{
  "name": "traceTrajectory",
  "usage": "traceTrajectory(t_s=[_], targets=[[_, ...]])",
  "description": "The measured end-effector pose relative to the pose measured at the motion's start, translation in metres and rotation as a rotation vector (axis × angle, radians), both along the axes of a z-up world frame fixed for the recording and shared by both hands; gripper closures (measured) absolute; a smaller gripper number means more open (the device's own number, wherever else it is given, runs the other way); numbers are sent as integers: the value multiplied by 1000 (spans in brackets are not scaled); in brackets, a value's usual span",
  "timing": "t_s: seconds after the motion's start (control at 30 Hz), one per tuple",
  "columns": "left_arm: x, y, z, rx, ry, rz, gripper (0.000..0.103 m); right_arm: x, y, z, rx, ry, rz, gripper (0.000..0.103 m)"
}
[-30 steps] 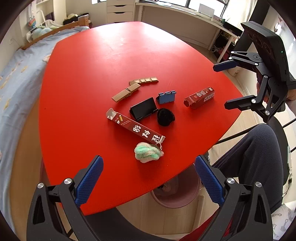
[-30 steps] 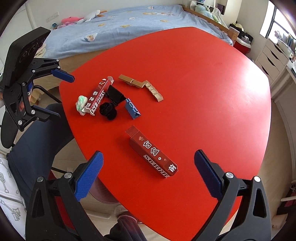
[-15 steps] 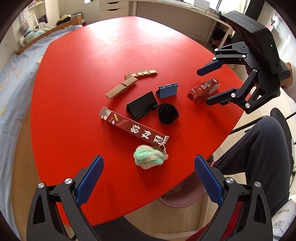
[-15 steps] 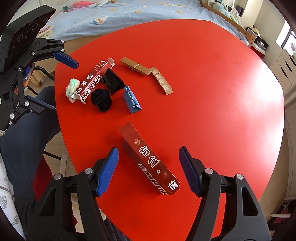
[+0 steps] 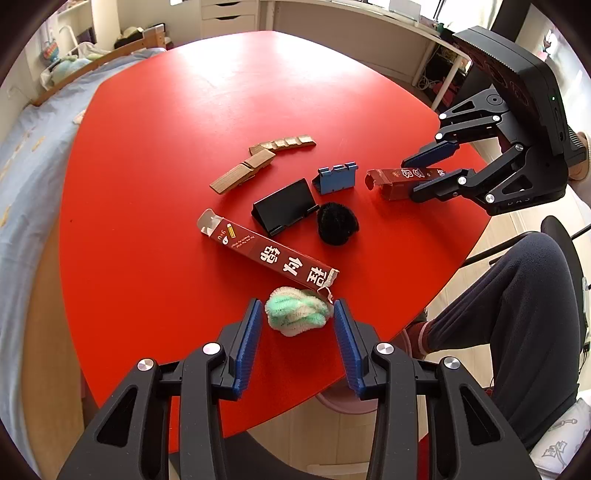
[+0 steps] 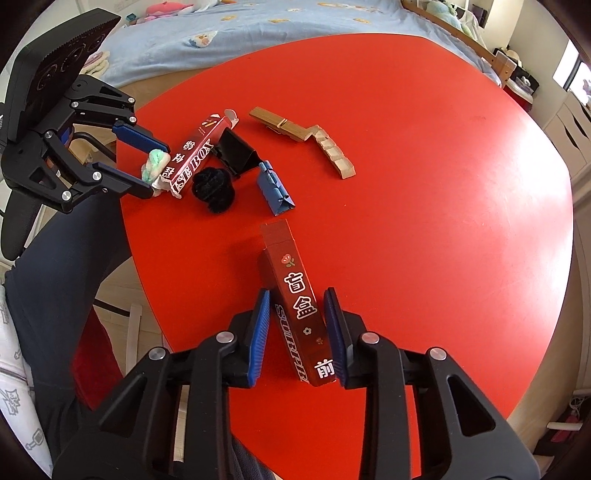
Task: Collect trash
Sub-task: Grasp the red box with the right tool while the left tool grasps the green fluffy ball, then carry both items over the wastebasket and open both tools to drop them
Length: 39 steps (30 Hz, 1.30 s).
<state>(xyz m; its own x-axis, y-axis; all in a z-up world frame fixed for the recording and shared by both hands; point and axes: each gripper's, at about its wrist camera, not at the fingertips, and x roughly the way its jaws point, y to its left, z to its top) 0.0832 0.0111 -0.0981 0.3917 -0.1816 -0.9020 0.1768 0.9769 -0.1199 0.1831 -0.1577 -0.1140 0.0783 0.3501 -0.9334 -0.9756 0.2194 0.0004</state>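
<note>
On the red table my left gripper straddles a green-and-white fluffy ball, fingers close on both sides, a small gap still showing. A long dark red carton lies just beyond it. My right gripper straddles a short dark red box with white characters, pads nearly touching its sides. That box and right gripper also show in the left wrist view. The left gripper and ball show in the right wrist view.
A black pompom, a black folded stand, a blue clip piece and wooden pieces lie mid-table. A pink bin sits under the table edge. The person's leg is at the right. A bed stands beyond.
Both grippers have moved down and forward and narrowed: the left now brackets the fluffy ball, the right now brackets the short red box.
</note>
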Motion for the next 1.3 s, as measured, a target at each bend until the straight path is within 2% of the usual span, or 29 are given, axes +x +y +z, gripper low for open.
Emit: traceTrajectory(t_s=[0.17, 0.47, 0.8, 1.1, 1.3], targets=[[0, 1, 1, -11, 3, 6, 72, -1, -2, 0, 8, -2, -25, 89], [-8, 5, 2, -32, -4, 39, 73, -1, -8, 2, 36, -5, -101, 89], [-22, 9, 17, -61, -38, 81, 73, -13, -22, 25, 120, -30, -219, 89], [-39, -2, 43, -66, -97, 103, 73, -46, -43, 53, 227, -52, -317, 89], [-52, -18, 58, -75, -141, 89, 73, -74, -55, 64, 264, -58, -348, 89]])
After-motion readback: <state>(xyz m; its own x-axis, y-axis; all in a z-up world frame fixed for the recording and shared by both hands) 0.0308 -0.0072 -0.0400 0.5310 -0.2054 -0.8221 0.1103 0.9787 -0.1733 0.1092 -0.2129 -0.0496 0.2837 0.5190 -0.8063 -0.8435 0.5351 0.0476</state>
